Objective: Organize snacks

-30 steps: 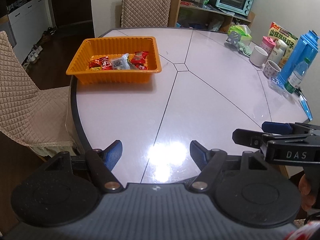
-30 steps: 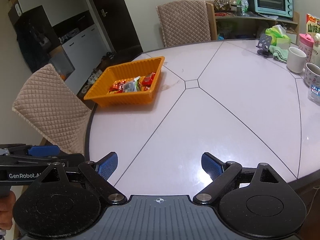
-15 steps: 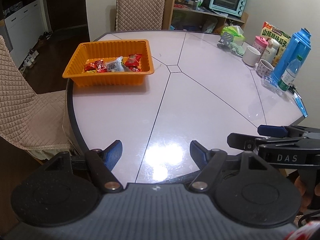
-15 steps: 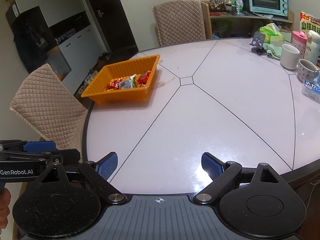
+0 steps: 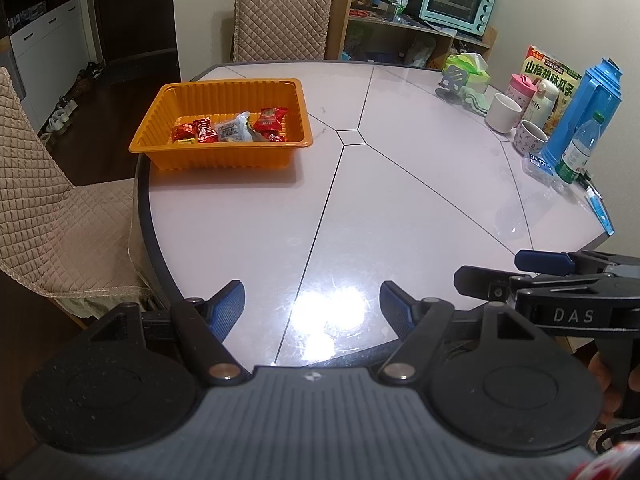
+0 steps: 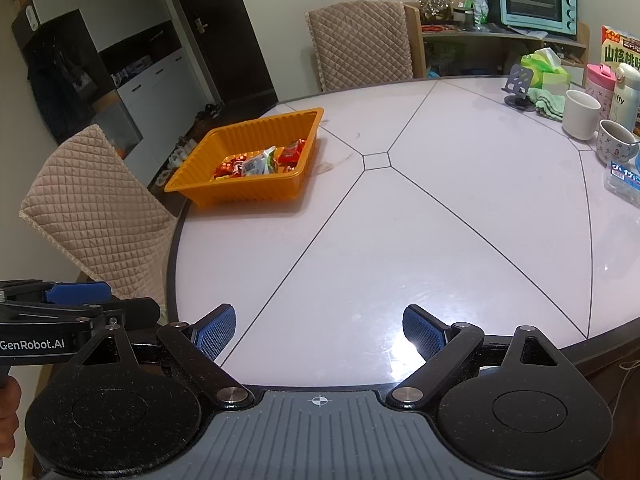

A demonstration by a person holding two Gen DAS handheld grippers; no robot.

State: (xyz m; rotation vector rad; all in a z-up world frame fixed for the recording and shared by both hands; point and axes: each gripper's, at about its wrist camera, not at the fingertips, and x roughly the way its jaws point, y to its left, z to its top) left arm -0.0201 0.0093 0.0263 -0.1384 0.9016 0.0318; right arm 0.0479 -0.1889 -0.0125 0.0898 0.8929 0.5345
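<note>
An orange tray (image 5: 224, 90) stands at the far left of the round white table (image 5: 400, 200) and holds several wrapped snacks (image 5: 236, 128), red and silver. It also shows in the right wrist view (image 6: 256, 192), with the snacks (image 6: 260, 162) inside. My left gripper (image 5: 312, 304) is open and empty over the table's near edge. My right gripper (image 6: 320, 332) is open and empty over the near edge too. Each gripper shows from the side in the other's view, the right one (image 5: 560, 280) and the left one (image 6: 60, 312).
Quilted chairs stand at the left (image 5: 48, 208) and the back (image 5: 280, 20). At the right edge stand mugs (image 5: 504, 112), a blue flask (image 5: 588, 112), a water bottle (image 5: 576, 156), a snack box (image 5: 552, 76) and tissues (image 5: 468, 68). A shelf with a toaster oven (image 5: 460, 0) is behind.
Both grippers have pulled back from the table and risen a little, so the tray and the table look farther off. Both stay open and empty.
</note>
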